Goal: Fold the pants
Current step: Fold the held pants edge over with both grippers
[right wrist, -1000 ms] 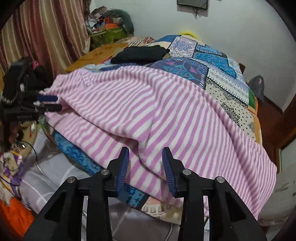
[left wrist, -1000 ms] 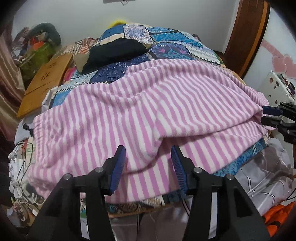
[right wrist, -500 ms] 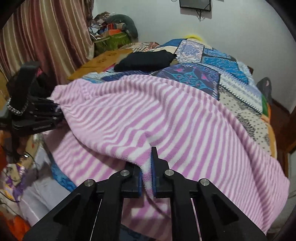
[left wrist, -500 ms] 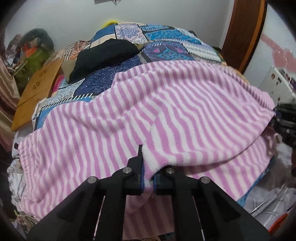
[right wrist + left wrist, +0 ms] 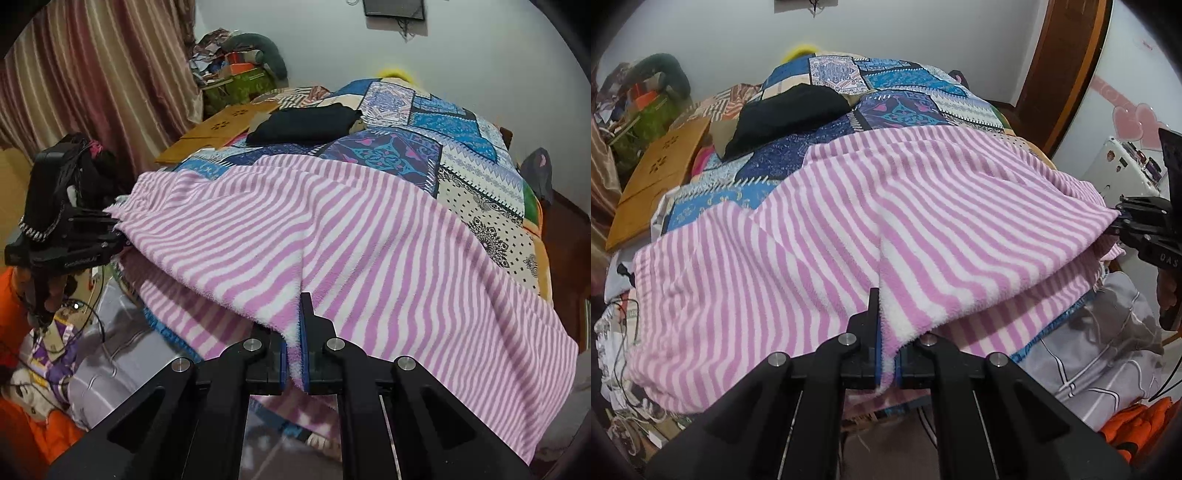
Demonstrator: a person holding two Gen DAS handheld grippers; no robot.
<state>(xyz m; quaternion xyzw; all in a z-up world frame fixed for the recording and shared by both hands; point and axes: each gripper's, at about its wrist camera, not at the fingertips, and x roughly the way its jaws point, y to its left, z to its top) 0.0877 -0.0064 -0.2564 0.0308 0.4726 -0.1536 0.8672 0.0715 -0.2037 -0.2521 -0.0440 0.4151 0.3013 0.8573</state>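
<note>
Pants point(image 5: 820, 236) in pink-and-white striped fleece, spread across the near part of a bed covered by a patchwork quilt point(image 5: 897, 96); near edge hanging over the bedside. Appear to lie one layer deep over most of the surface. Near edge raised clear of the lower layer along the span between the two grip points, forming a shallow tent. Judged status: first fold just begun, hem gripped, nothing yet carried over. Remaining: carry the lifted edge toward the far side, lay it flat, then make whatever further folds are required. Risk: fleece slipping from the pads if pulled unevenly.

Black cloth point(image 5: 783, 110), lying on the quilt beyond the pants, apart from them.

Left gripper point(image 5: 888, 363): clenched on the pants edge, a pinch of fleece pressed between the blue pads, jaws just closed down onto it. Also seen in the right wrist view, at the left end of the lifted edge.

Right gripper point(image 5: 293, 365): likewise clamped tight on the hem, fabric bunched between the pads, jaws just brought together.
</note>
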